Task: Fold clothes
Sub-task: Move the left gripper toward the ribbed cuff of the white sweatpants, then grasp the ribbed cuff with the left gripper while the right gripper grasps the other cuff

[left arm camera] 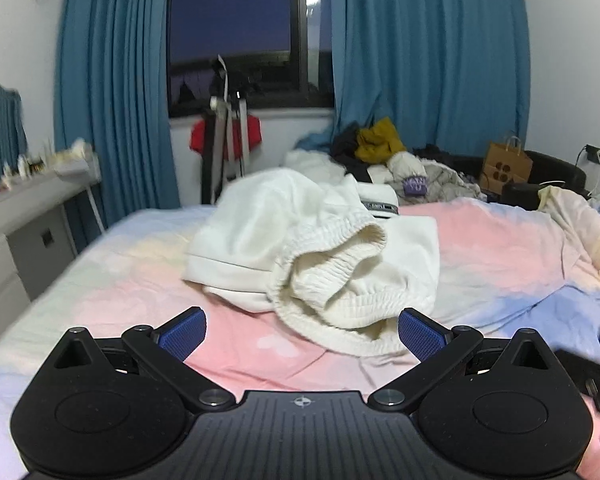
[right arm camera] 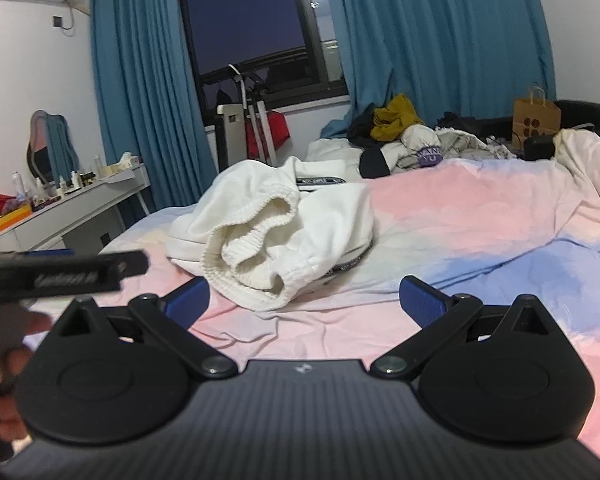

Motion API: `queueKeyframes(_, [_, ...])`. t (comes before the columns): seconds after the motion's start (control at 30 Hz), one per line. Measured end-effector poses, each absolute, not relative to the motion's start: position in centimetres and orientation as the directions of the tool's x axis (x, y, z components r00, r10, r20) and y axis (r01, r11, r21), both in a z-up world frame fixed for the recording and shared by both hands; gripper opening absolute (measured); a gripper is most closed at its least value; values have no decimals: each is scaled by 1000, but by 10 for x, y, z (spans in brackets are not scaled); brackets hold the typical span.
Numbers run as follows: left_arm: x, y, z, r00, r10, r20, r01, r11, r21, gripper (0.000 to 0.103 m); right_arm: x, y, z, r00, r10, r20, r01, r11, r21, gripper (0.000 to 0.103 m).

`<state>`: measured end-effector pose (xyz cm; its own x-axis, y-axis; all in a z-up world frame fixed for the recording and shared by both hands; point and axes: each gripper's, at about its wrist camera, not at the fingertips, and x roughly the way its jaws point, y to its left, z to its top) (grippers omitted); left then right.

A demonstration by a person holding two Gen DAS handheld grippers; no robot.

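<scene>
A crumpled white garment with a ribbed elastic waistband (left arm camera: 316, 252) lies in a heap on the bed's pastel pink, blue and yellow sheet (left arm camera: 500, 256). My left gripper (left arm camera: 302, 330) is open and empty just in front of the heap, whose near fold lies between its blue pads. In the right wrist view the same garment (right arm camera: 272, 232) lies ahead and to the left. My right gripper (right arm camera: 304, 300) is open and empty, over the sheet (right arm camera: 480, 216), its left pad close to the garment's near edge. The left gripper's body (right arm camera: 60, 272) shows at the left.
A pile of other clothes (left arm camera: 396, 160) lies at the bed's far side by blue curtains (left arm camera: 428, 52). A brown paper bag (left arm camera: 506, 166) and a black chair stand far right. A white dresser (right arm camera: 68, 216) with small bottles stands left. A rack with a red item (left arm camera: 228, 136) stands under the window.
</scene>
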<state>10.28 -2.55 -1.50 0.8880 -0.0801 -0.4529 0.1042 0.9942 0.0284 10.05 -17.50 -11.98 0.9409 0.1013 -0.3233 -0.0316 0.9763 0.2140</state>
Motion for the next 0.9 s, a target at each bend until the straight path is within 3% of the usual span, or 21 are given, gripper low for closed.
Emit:
queueKeyframes(0.13, [152,-34,-22,871,-94,-483,107,994,0,103,108,-179,-130,935,64,-348,13,977,213,103])
queueKeyframes(0.4, [240,-73,-38,922,-48,-384,137,969,207,103,129,-190,-150,916,69,-396,47,960,277,103])
queueKeyframes(0.6, [282,-102,-54,919,-128,-374,246,925,289,102,149,-188,-175,888,141,-438,6,949,317,103])
queueKeyframes(0.67, [295,-113,-62,909,-137,-395,271,912,308,97,152,-188,-177,894,147,-424,-2,946,325,103])
queueKeyframes(0.8, [326,-134,-78,891,-118,-439,292,889,353,95,159,-191,-182,907,152,-393,-8,938,346,103])
queueKeyframes(0.87, [339,-141,-84,885,-78,-460,274,885,377,84,163,-193,-186,908,154,-388,-7,935,356,103])
queueKeyframes(0.9, [345,-144,-87,882,-50,-469,257,885,389,82,165,-194,-187,910,157,-384,-8,932,362,103])
